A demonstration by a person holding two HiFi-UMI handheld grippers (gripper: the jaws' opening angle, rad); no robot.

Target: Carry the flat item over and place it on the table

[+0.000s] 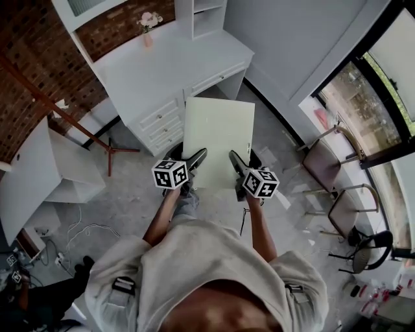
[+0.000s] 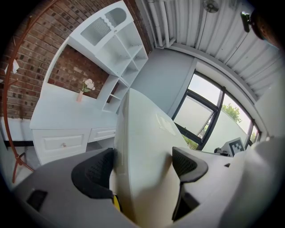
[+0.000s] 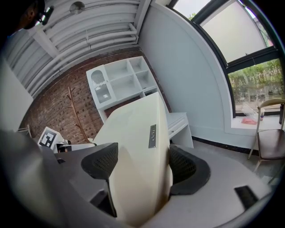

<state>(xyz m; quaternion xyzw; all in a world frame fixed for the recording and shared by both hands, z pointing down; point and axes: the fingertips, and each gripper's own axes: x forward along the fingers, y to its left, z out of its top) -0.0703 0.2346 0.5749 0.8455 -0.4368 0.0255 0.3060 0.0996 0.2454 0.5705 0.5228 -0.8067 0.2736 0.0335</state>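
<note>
A flat pale cream panel [image 1: 218,139] is held level in the air in front of the person, above the floor. My left gripper [image 1: 193,161] is shut on its near left edge and my right gripper [image 1: 236,162] is shut on its near right edge. In the left gripper view the flat panel [image 2: 142,147] fills the gap between the black pads [image 2: 95,171]. In the right gripper view the same panel [image 3: 140,147] sits between the pads [image 3: 185,169], with a small grey label on its edge. The white desk [image 1: 165,61] stands just beyond the panel's far edge.
A small vase of flowers [image 1: 148,26] stands at the back of the desk, under white shelves [image 1: 209,16]. A wooden coat stand [image 1: 78,123] leans at the left beside a white cabinet [image 1: 45,168]. Chairs [image 1: 331,168] stand by the window at the right.
</note>
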